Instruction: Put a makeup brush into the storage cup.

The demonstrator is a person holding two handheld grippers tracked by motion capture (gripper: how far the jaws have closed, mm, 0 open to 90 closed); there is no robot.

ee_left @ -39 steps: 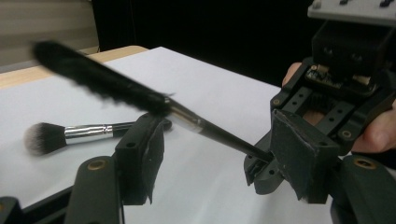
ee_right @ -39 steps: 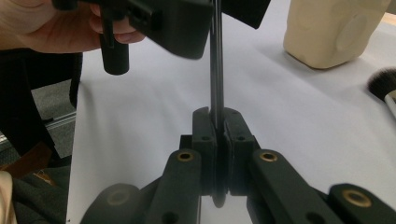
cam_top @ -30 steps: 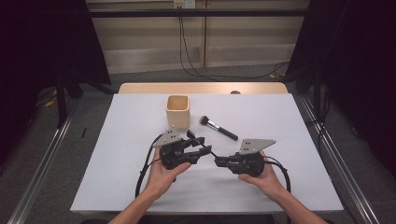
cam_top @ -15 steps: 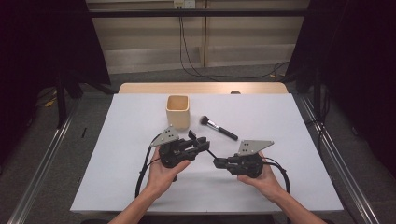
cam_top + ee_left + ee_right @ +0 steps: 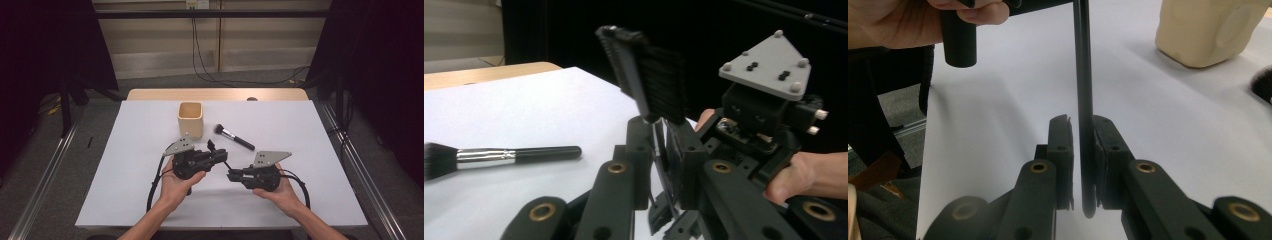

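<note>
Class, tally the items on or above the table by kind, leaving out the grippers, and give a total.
Comb: 1
Brush: 1
Cup: 1
Total: 3

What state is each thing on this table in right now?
Left tongs: just closed, clamped on the black comb.
Right tongs: just been opening, comb between them.
Makeup brush: lying flat, untouched.
Beige cup: upright, open-topped.
</note>
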